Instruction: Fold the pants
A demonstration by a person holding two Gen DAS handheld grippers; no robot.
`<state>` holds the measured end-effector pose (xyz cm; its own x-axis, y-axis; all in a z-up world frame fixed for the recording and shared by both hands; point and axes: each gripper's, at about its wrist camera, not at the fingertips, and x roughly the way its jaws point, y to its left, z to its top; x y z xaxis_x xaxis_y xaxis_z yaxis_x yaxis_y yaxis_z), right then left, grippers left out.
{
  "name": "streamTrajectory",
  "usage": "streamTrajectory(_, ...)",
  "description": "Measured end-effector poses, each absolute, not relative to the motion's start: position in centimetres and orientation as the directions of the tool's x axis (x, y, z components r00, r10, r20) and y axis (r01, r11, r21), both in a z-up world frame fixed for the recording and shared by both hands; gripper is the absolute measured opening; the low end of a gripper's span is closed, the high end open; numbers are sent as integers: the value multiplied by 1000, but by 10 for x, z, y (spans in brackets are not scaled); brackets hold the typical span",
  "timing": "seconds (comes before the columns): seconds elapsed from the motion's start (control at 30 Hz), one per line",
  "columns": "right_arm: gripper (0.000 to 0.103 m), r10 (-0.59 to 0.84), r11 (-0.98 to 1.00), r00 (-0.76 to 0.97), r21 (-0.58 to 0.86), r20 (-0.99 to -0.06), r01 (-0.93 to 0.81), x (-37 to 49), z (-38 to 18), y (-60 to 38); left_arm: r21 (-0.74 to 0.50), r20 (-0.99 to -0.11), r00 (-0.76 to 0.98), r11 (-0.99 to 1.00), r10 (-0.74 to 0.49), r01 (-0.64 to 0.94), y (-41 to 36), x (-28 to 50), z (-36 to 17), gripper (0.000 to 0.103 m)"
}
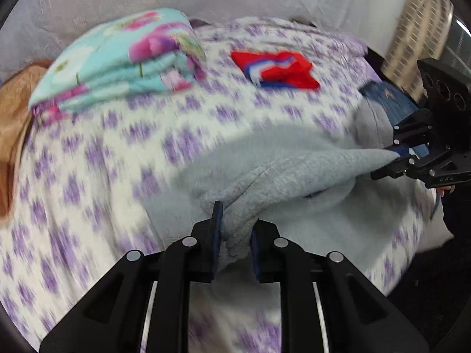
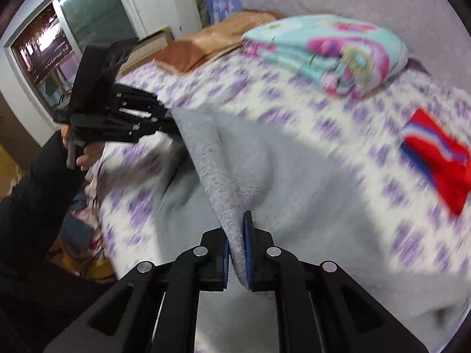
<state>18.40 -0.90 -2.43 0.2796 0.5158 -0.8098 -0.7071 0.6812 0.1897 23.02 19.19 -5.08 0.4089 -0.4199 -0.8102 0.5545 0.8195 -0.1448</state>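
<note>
Grey fleece pants (image 1: 288,173) hang lifted above a bed with a purple-patterned sheet (image 1: 103,153). My left gripper (image 1: 235,235) is shut on a bunched edge of the pants at the bottom of the left wrist view. The right gripper (image 1: 391,161) shows there at the right edge, pinching another part of the same edge. In the right wrist view my right gripper (image 2: 235,253) is shut on a thick fold of the pants (image 2: 265,170), and the left gripper (image 2: 167,117) grips the far end at upper left, held by a hand (image 2: 85,156). The edge runs stretched between the two grippers.
A folded floral blanket (image 1: 123,58) and a red, white and blue cloth (image 1: 279,67) lie further back on the bed. An orange-brown cover (image 2: 217,38) lies at the bed's far corner. A window (image 2: 73,29) and clutter on the floor (image 2: 82,235) are beside the bed.
</note>
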Motion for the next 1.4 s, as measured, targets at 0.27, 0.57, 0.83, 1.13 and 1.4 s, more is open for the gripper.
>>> streamTrajectory(0.27, 11, 481, 716, 235, 223, -845, -662, 126, -92, 19, -207, -808, 366, 803, -462, 558, 212, 189, -92, 17)
streamTrajectory(0.57, 11, 471, 776, 265, 252, -841, -579, 125, -120, 19, -183, -769, 385, 753, -510, 632, 225, 142, -75, 40)
streamTrajectory(0.83, 12, 422, 791, 323, 169, -847, -588, 117, -117, 28, -255, -723, 455, 813, -520, 523, 201, 128, -32, 52)
streamTrajectory(1.13, 23, 379, 793, 375, 88, -846, -603, 93, -106, 24, -417, -821, 388, 904, -419, 93, 168, 153, -119, 14)
streamTrajectory(1.4, 8, 454, 772, 367, 152, -812, -617, 104, -62, 31, -354, -837, 417, 932, -355, 83, 163, 139, -118, 13)
